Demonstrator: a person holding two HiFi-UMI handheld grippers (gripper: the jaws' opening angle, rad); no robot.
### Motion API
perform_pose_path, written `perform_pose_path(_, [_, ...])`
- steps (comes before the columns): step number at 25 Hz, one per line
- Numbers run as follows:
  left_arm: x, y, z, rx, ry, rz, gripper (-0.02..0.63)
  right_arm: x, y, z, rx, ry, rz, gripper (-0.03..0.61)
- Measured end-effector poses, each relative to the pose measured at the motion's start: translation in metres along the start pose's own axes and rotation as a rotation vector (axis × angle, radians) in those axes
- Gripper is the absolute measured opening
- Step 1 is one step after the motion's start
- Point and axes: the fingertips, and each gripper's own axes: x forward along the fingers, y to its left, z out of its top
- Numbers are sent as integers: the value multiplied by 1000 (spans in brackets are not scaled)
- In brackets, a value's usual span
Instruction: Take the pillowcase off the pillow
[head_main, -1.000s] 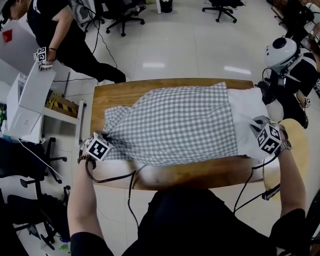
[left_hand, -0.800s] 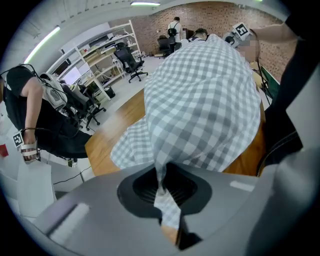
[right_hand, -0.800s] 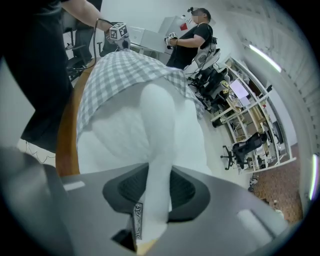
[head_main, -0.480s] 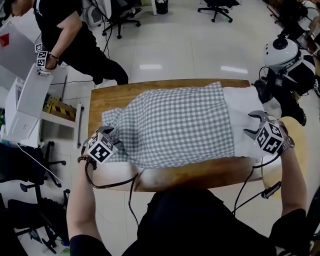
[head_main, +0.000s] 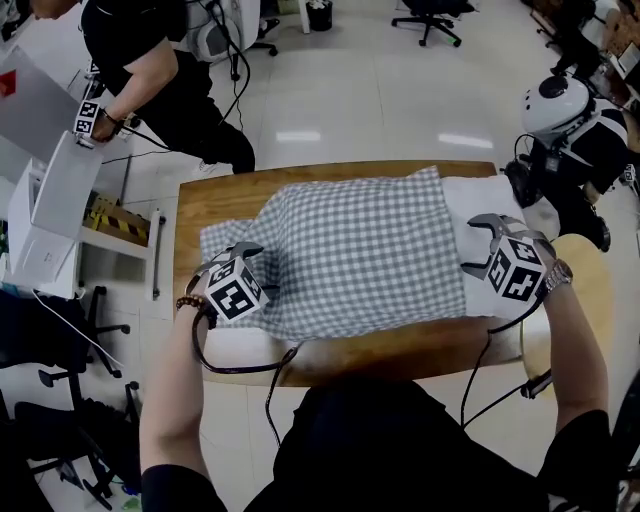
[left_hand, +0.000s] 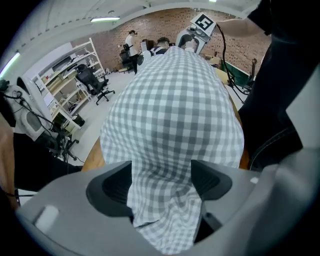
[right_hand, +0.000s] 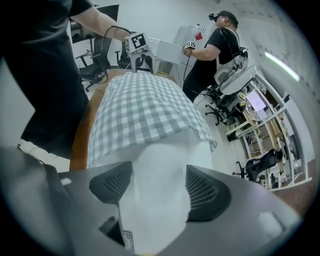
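pillowcase half off, both grippers letting go

the pillow lies lengthwise across the wooden surface, and from where i stand most of it is inside the grey-and-white checked pillowcase. only the pillow's right end sticks out bare and white past the open mouth of the case. the closed end of the case, at the left, looks slack and bunched.

the left gripper sits at that loose left end, near the front corner. its fingers are opening and already stand wide. a fold of checked cloth runs down between them, lying loose in the gap rather than being pinched.

the right gripper is over the bare end of the pillow. its fingers are opening too and stand well apart. the white pillow bulges up between the two pads, with the hem of the pillowcase just beyond them. a small sewn-in tag shows low down at the pillow's edge.

behind the surface, at the far left, another person in black bends over a white unit, and office chairs stand on the pale floor.
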Motion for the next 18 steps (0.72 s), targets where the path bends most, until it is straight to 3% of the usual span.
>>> perform_pose_path(18, [71,4,-33,59,180,-213,379,63,-5,-13,46,-1,88,345])
